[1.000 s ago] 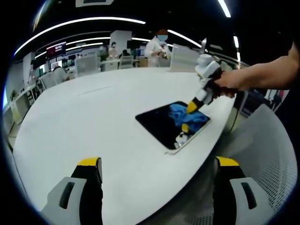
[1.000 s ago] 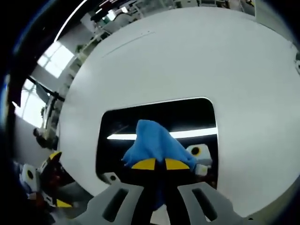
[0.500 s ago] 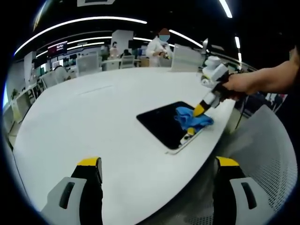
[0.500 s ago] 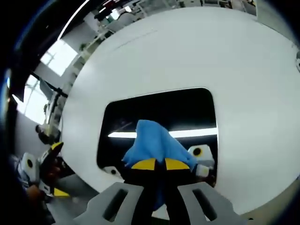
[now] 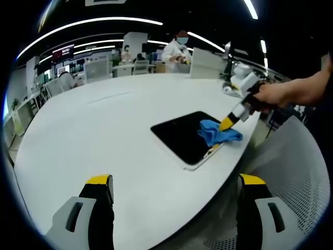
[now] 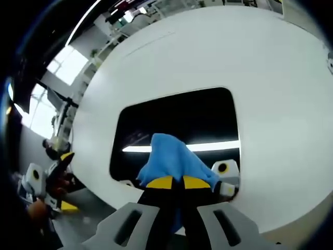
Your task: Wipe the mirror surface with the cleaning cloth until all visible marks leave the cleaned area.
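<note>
Cloth pressed on the mirror

The right claw pinches the blue cloth against the dark mirror, centre frame on the white desk; the left claw gapes wide, holding nothing.

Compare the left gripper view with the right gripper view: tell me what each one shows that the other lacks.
Left gripper view alone: the person's hand holding the right gripper, and a figure in white behind the table.

Right gripper view alone: faint smudges and a light strip's reflection on the glass.

Both: the blue cloth on the dark mirror, resting on the white table.
</note>
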Tool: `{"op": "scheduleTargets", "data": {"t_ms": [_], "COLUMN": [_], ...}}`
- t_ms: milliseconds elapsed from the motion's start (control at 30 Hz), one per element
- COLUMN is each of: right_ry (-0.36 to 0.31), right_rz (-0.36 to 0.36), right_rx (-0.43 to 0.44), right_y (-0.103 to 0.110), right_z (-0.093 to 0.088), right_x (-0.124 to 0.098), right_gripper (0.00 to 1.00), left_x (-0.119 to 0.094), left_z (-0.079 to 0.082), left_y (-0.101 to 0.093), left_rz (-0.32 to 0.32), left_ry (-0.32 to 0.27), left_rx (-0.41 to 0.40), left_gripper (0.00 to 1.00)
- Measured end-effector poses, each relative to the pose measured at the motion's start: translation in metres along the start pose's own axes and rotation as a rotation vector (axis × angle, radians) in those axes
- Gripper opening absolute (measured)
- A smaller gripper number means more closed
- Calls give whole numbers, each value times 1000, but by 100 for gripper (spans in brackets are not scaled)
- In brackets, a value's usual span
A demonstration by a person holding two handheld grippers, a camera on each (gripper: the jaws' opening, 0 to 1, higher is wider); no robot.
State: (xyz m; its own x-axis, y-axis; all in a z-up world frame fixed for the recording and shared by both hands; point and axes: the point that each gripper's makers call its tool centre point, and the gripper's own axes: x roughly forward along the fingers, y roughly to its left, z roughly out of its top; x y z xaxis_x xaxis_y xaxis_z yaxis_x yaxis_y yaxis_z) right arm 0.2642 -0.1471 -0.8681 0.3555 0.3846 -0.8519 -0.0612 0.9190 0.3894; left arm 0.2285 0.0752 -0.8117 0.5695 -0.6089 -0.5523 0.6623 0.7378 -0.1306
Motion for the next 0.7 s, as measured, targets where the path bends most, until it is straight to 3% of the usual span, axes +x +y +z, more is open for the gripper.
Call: {"op": "scheduleTargets", "data": {"t_ms": [233,700], "right_ry": [26,19], "right_rz": [12,30], "right_rx": [30,11], "right_y": [1,0], "right_z": [-5,-5], "right_x": [-1,-1], "right_gripper": [0,0], "left_x": [0,1], "left_z": [1,0], "left_y": [1,2], "left_rz": [9,12], "left_ry": [-2,-1], "left_rx": [-1,-1], "left_gripper": [99,99]}}
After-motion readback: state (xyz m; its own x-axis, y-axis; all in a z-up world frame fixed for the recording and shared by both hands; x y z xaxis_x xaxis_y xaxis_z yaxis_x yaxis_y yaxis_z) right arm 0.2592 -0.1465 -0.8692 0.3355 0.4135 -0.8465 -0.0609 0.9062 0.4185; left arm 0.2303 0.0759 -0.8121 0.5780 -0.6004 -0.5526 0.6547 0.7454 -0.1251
